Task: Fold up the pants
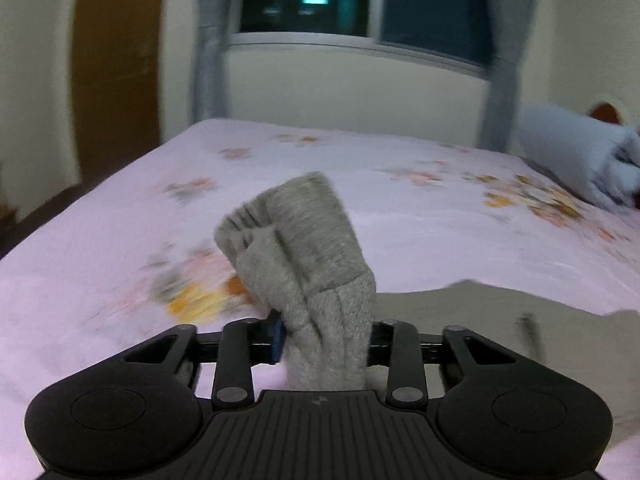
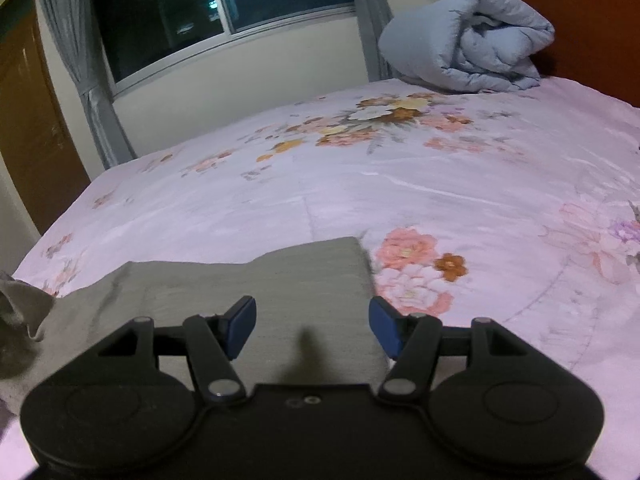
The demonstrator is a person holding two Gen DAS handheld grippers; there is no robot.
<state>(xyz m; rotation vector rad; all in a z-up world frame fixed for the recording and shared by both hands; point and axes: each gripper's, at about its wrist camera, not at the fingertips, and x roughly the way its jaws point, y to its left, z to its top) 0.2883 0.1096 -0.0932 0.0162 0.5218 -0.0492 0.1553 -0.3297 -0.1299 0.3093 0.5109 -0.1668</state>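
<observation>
Two tongs, left tongs (image 1: 322,336) pinching ribbed grey pants (image 1: 304,248)

Both views are being taken from low over the bed (image 2: 440,184), angled slightly downward across it toward the window (image 2: 168,16). The grey pants (image 1: 304,248) are being seen very close. The floral sheet, window and rolled blue quilt (image 2: 468,40) are being shared.
</observation>
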